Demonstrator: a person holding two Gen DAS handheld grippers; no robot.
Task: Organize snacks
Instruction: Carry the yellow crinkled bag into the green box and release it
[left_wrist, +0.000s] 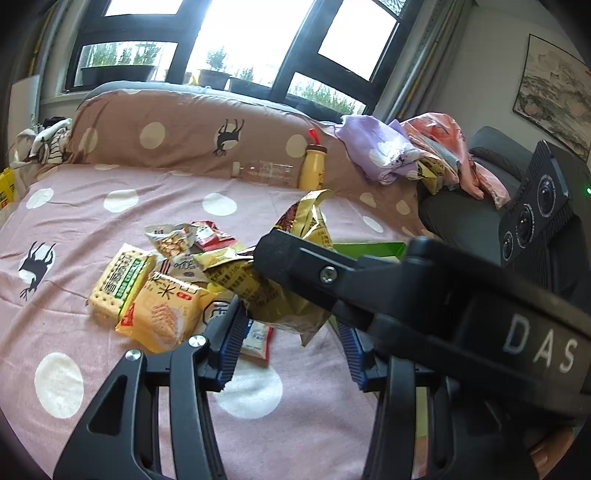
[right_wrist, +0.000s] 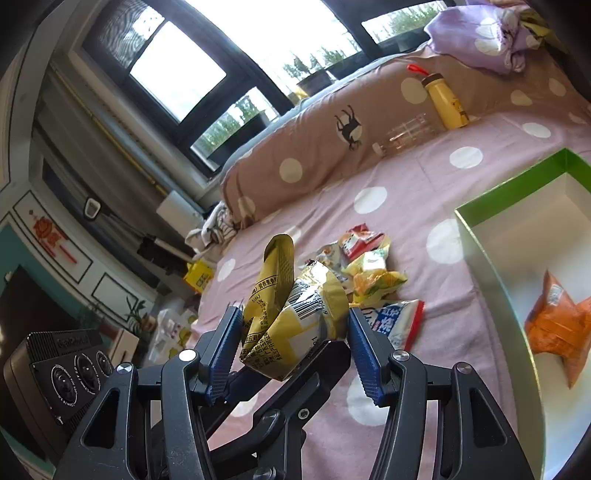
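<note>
A crumpled gold snack bag hangs above the pink dotted bed. My left gripper is shut on it, blue pads on either side. The right gripper's black finger crosses in from the right and clamps the same bag. In the right wrist view my right gripper is shut on the gold bag, and a left finger reaches in under it. A pile of snack packets lies on the bed beyond. The green-rimmed box at the right holds an orange packet.
A yellow bottle and a clear plastic bottle lie against the brown dotted bolster. Purple and pink clothes are heaped at the far right. Windows stand behind the bed.
</note>
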